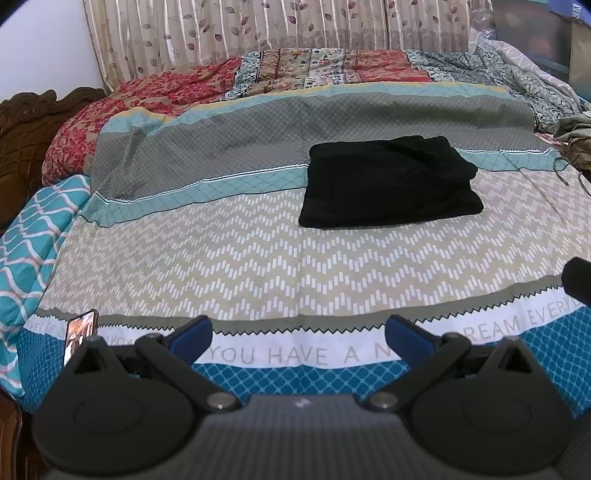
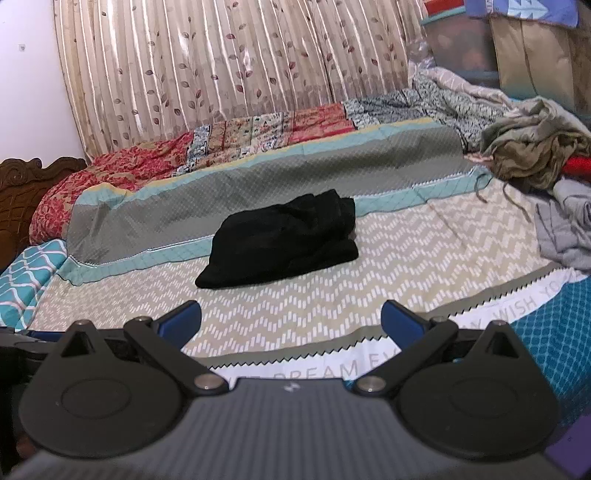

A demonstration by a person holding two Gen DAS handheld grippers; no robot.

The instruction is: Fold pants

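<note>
Black fabric pants, folded into a compact, thick rectangular bundle, lie on the beige-and-white chevron-patterned bedsheet; the bundle's far edge overlaps the teal band and reaches the foot of the grey diamond-quilted ridge behind it; top layers look slightly rumpled, edges uneven on the right side in the right wrist view.

Left gripper, black with blue pads, is released, jaws spread wide, nothing between them; it sits over the near edge of the bed above the white printed-text strip, well apart from the pants.

Right gripper, same build, is likewise spread wide and holds nothing; it sits low over the chevron sheet, pants ahead and apart from it.

Surroundings: a phone with lit screen stands just beside the left gripper's left finger; carved dark wooden headboard at far left; red floral blanket bunched along the back; striped beige curtain with leaf print behind the bed; a heap of olive and grey loose clothes at the sheet's right edge.
</note>
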